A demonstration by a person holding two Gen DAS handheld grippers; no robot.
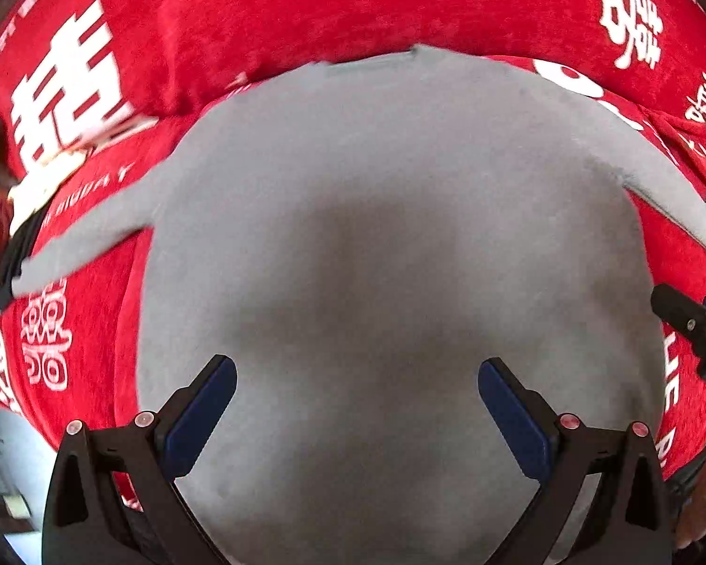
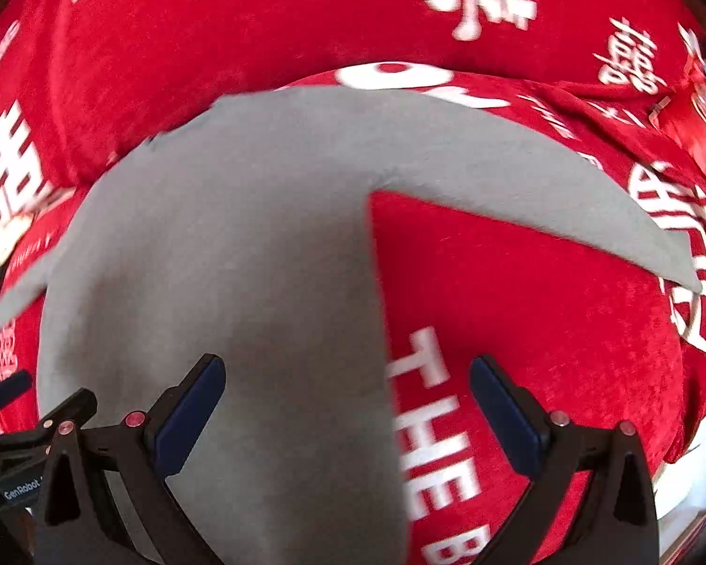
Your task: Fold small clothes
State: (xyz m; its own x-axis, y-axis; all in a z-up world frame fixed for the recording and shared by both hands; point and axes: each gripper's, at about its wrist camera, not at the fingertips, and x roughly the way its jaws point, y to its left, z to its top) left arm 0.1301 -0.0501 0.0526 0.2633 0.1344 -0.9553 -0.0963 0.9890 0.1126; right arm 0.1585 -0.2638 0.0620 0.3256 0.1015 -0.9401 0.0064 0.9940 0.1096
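Observation:
A small grey long-sleeved shirt (image 1: 376, 235) lies flat on a red cloth with white characters (image 1: 259, 9). Both sleeves spread out to the sides. My left gripper (image 1: 357, 376) hovers open over the middle of the shirt's body, nothing between its blue pads. In the right wrist view the same grey shirt (image 2: 235, 259) fills the left half, with its right sleeve (image 2: 517, 183) stretching out to the right. My right gripper (image 2: 348, 376) is open over the shirt's right side edge, one pad over grey fabric, the other over red cloth.
The red cloth (image 2: 541, 306) covers the whole work surface, with a raised fold along the far side. The right gripper's black tip (image 1: 692, 325) shows at the right edge of the left wrist view. A black-and-white object (image 1: 19, 230) lies by the left sleeve end.

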